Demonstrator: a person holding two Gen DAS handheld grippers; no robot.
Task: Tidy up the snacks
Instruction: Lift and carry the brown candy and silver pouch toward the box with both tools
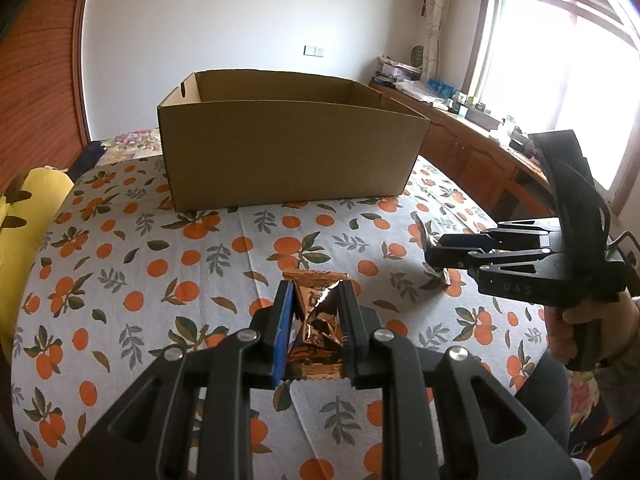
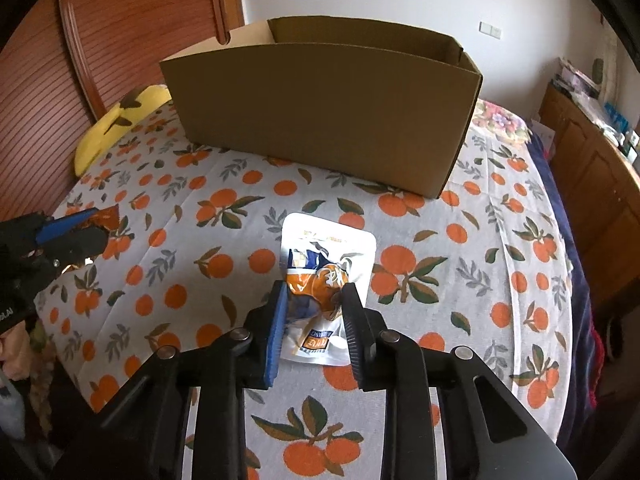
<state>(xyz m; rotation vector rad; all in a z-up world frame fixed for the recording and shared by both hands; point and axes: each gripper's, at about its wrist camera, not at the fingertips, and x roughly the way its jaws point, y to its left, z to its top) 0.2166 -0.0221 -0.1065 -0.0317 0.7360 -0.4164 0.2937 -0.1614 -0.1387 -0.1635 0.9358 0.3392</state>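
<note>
My left gripper (image 1: 314, 292) is shut on a shiny copper-brown snack packet (image 1: 318, 320), held above the orange-print cloth (image 1: 160, 280). My right gripper (image 2: 314, 292) is shut on a white, blue and orange snack pouch (image 2: 326, 268), its far end still near the cloth (image 2: 440, 280). An open cardboard box (image 1: 288, 152) stands at the far side of the table, ahead of both grippers; it also shows in the right wrist view (image 2: 320, 120). Its inside is hidden. The right gripper (image 1: 434, 256) shows at the right in the left wrist view; the left gripper (image 2: 96, 228) shows at the left in the right wrist view.
A yellow plush toy (image 1: 28, 216) lies at the table's left edge, also in the right wrist view (image 2: 116, 124). A wooden cabinet (image 1: 472, 148) with clutter stands under the window on the right. A wooden slatted door (image 2: 100, 40) is behind on the left.
</note>
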